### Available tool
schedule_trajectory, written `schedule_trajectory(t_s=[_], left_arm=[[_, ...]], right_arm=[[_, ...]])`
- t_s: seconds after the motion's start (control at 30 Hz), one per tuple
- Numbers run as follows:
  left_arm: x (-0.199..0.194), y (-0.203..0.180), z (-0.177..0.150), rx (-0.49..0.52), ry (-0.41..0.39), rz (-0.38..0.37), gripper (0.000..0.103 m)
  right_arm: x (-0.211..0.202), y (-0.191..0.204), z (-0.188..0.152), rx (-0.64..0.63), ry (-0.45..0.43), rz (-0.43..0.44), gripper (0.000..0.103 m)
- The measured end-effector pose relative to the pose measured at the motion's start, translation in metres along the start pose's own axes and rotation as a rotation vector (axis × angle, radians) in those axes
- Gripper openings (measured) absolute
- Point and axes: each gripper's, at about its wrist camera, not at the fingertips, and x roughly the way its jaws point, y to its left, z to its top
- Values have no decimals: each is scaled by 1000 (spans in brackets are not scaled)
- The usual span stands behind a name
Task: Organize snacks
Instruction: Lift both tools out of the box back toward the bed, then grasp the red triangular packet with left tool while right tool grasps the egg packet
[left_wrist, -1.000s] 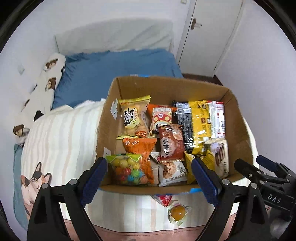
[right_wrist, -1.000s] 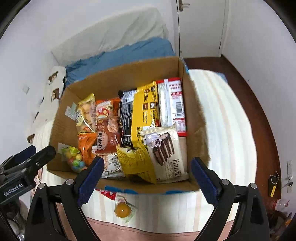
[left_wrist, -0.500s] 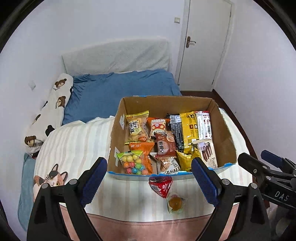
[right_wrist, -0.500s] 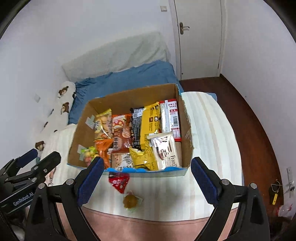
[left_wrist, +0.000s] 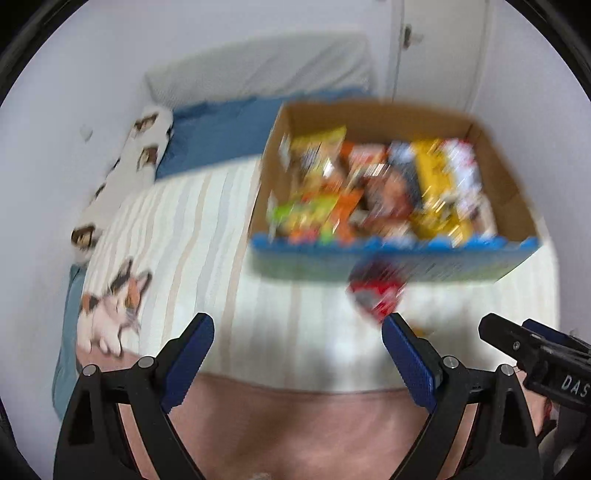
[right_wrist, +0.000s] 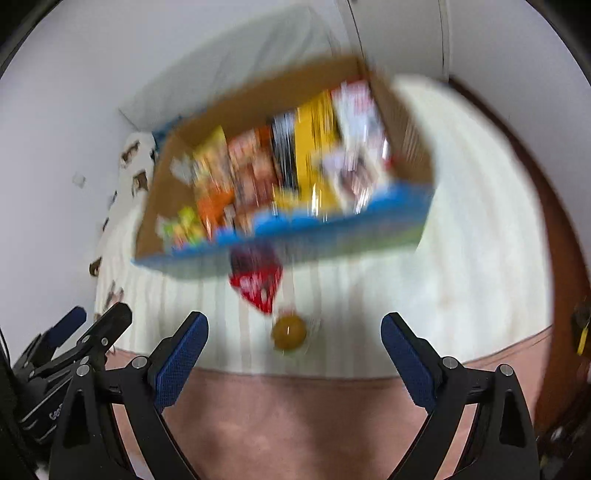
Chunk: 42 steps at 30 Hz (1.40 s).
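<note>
Both grippers have pulled back toward the bed's near edge — left gripper and right gripper spread wide, empty. The cardboard box holds blurred snack packets; a red packet and a round orange sweet lie outside.

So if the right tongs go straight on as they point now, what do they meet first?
Probably the round orange candy on the striped blanket, lying between the open right tongs; blur leaves depth unclear.
</note>
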Motion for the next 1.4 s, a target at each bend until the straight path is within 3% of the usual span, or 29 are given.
schedule_trajectory(t_s=[0.13,0.3,0.33,0.4,0.47,0.6,0.73,0.93,1.0,1.07,1.23,1.4], left_arm=[[42,10,-18,-11,89,51,93],[68,19,-19,-24,136,66,93],[69,20,-19,-26,136,64,93],[70,19,-14,-25,132,61,93],[72,16,-9,-29,131,44,93],[76,3,4,-39,145,-32,93],[95,-13,15,-106,203,-171,93],[139,-30,26,-219,294,-308,93],[151,-33,26,-239,300,-327,85],[158,-31,25,-256,298,-317,51],[151,-28,18,-235,274,-311,47],[133,-24,-12,-170,315,-307,47]], right_arm=[[63,-6,-13,62,77,26,94],[109,-1,-18,78,113,-5,69],[113,1,-20,74,103,-24,67],[117,6,-20,50,83,-63,54],[117,8,-22,30,78,-69,54],[103,1,-30,-10,70,-94,53],[80,-30,-34,33,44,-105,53],[58,-68,-32,103,27,-131,54],[55,-75,-34,118,28,-135,54],[52,-79,-36,130,31,-133,54],[49,-87,-36,137,54,-116,54],[45,-103,-40,118,120,-61,54]])
